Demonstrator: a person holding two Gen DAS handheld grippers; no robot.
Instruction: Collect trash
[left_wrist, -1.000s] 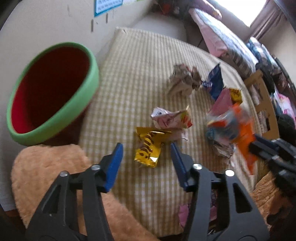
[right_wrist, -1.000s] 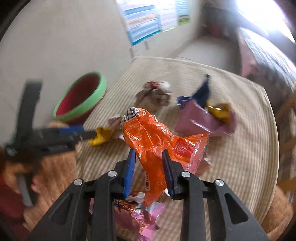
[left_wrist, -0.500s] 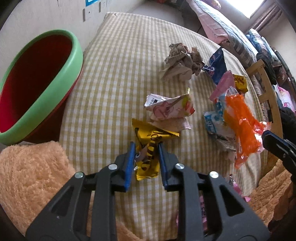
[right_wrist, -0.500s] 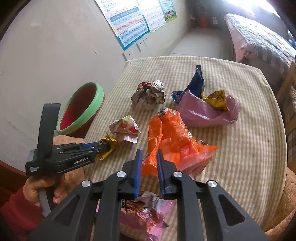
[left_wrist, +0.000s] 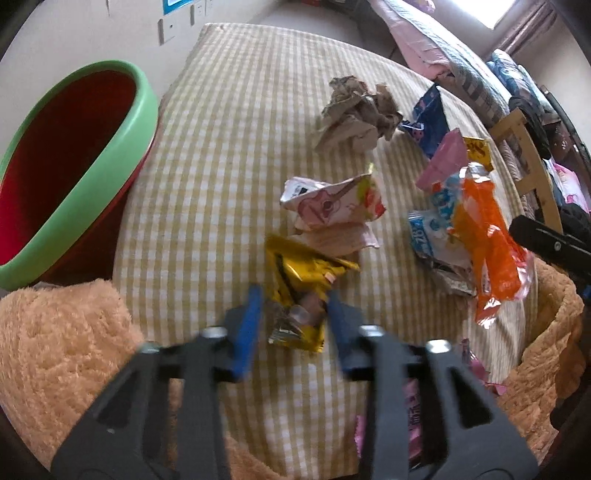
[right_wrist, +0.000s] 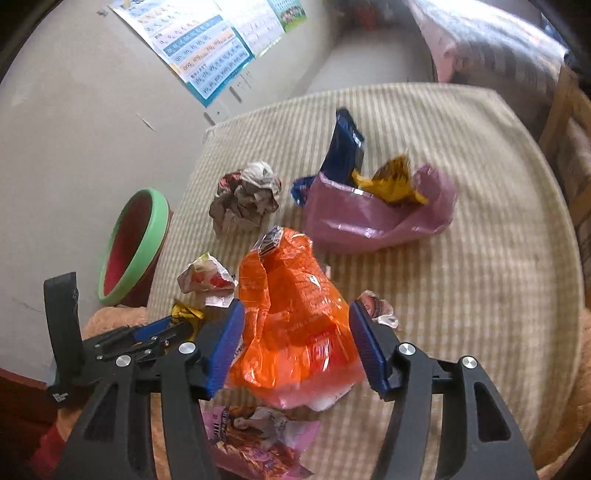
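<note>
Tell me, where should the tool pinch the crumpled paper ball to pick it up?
Probably from straight above, pinching across the middle of the crumpled paper ball. It sits alone on the checked tablecloth, lumpy and roughly round, with free space on its sides. Its folds stick up, so the fingers can likely squeeze the bulging ridges rather than one loose flap.

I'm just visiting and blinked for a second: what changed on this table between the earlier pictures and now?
Both grippers opened. The left gripper, shut on the yellow wrapper half a second ago, now straddles it with jaws apart. The right gripper likewise let go of the orange bag. The crumpled paper, pink bag and green-rimmed bin stayed put.
</note>
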